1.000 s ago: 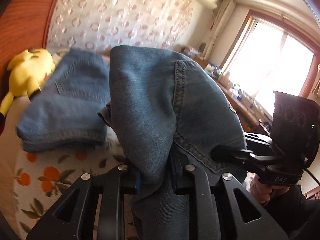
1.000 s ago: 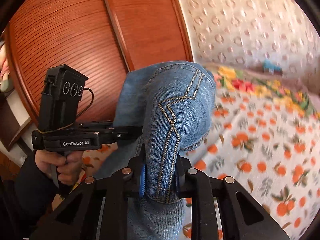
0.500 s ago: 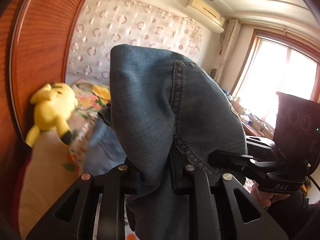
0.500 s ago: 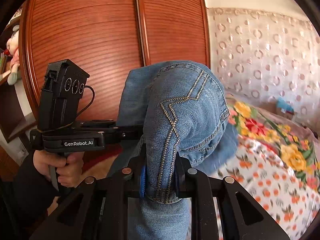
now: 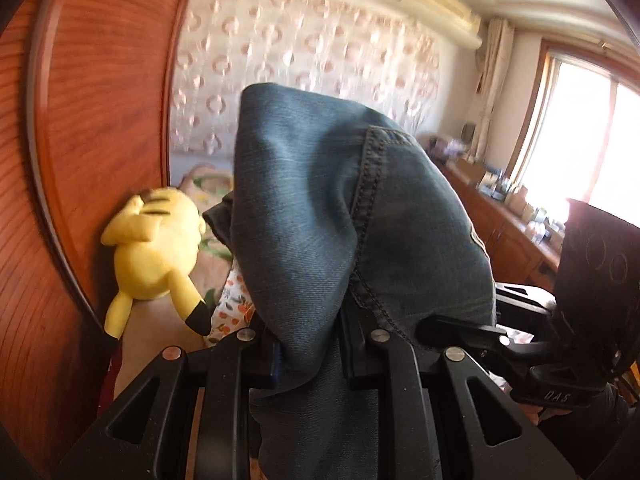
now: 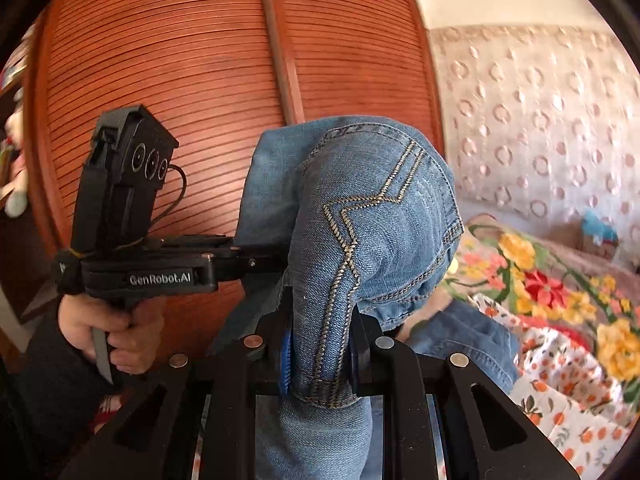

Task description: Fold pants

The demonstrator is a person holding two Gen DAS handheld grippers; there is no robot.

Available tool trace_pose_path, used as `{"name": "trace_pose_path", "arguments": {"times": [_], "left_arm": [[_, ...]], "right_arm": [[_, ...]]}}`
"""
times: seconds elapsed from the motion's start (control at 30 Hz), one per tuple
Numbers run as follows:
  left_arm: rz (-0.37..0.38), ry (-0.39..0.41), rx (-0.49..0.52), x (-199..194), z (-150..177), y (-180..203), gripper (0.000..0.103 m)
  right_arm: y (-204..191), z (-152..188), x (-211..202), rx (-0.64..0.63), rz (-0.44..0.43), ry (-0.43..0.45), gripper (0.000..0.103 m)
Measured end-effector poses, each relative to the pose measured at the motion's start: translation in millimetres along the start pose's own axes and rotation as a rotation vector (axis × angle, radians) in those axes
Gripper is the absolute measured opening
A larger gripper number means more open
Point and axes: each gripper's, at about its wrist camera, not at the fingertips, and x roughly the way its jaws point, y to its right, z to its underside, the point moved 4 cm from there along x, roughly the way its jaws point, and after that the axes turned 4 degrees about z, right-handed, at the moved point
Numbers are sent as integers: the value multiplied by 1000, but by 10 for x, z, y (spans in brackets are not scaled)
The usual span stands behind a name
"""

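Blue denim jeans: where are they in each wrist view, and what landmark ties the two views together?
Left wrist: the blue denim jeans bulge up at centre, clamped in the left gripper.
Right wrist: the jeans bulge at centre, stitched pocket showing, clamped in the right gripper.
Shared landmark: the reddish-brown slatted wooden wardrobe door, at left in both.
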Motion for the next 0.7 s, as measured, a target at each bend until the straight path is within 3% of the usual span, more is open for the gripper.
{"name": "trace_pose_path", "arguments": {"times": [0.13,0.23,0.33,0.53,0.6,0.7], "left_arm": [[29,-148,-1,869,-56,3,23],[53,-242,25,1335,4,77,24],[72,-310,37,1630,89,130,26],[12,-294,5,1571,104,8,35],[-13,-270,0,1445,94,-17,36],[-2,-215,-5,1180,106,61,36]], "right_arm": [[526,257,329,125,83,-58,21],[894,532,453,226,135,-120,23],[1061,724,524,246,179,-160,25],[1161,800,619,266,209,-192,27],[1202,664,781,266,207,-206,32],[1213,540,695,241,224,-217,43]]}}
